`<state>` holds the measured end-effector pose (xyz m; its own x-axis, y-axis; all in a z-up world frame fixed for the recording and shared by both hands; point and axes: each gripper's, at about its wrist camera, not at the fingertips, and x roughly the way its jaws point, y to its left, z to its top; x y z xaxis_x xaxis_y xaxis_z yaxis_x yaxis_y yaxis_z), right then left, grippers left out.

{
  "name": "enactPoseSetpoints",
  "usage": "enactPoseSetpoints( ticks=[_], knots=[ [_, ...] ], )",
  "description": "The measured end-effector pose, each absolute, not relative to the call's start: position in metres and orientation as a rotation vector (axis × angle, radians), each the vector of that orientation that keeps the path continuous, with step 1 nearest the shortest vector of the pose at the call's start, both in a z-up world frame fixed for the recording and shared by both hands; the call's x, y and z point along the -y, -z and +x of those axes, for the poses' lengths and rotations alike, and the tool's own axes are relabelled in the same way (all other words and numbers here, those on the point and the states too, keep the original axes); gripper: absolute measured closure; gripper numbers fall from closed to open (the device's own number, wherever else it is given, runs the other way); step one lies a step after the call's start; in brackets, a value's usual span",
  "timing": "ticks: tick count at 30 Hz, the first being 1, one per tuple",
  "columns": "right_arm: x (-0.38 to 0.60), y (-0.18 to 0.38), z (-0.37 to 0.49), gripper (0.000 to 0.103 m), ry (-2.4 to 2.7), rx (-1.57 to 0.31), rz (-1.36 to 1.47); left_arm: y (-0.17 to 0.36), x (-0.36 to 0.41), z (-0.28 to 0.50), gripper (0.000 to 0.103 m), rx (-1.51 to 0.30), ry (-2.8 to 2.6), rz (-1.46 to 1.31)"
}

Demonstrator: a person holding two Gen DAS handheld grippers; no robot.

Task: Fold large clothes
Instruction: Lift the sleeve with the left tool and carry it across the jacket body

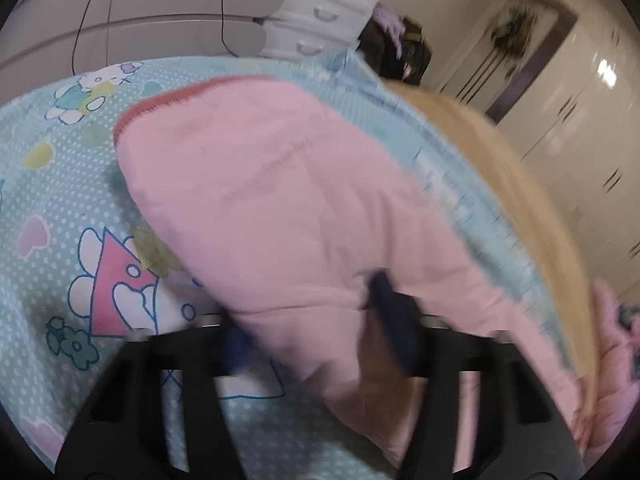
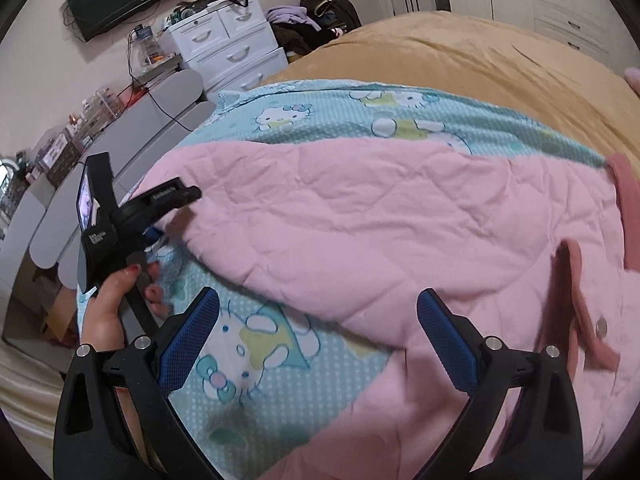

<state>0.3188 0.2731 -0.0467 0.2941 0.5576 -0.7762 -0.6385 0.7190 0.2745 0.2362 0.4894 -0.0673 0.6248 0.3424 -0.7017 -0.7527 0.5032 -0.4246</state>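
Spread over your bed's blue cartoon sheet (image 2: 280,364), the pink quilted jacket (image 2: 400,232) reaches the near edge. Your left gripper (image 1: 316,320) pinches its left edge; your right gripper (image 2: 318,338) hangs released above its hem.

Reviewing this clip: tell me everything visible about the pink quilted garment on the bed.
The pink quilted garment is soft, padded fabric with diamond stitching, darker pink trim along its edges and a metal snap on a strap. It lies spread and creased on a blue cartoon-print sheet, which covers a tan blanket. The left gripper has closed on its left edge, fabric bunched between the fingers. The right gripper hangs open above its near edge, apart from it.
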Motion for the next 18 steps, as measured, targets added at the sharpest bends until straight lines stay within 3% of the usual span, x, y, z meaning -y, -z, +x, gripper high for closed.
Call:
enactPoseSetpoints(
  ticks=[1,4,18],
  knots=[
    [-0.269,0.045,0.317,0.004,-0.796,-0.988,-0.087,0.062,-0.488,0.235,0.079,-0.575,-0.712,-0.777],
    [-0.251,0.038,0.313,0.004,-0.791,-0.981,-0.054,0.036,-0.473,0.233,0.087,-0.519,-0.709,-0.699],
    [-0.119,-0.002,0.302,0.004,-0.641,-0.918,0.125,-0.064,-0.389,0.225,0.09,-0.322,-0.637,-0.471]
  ],
)
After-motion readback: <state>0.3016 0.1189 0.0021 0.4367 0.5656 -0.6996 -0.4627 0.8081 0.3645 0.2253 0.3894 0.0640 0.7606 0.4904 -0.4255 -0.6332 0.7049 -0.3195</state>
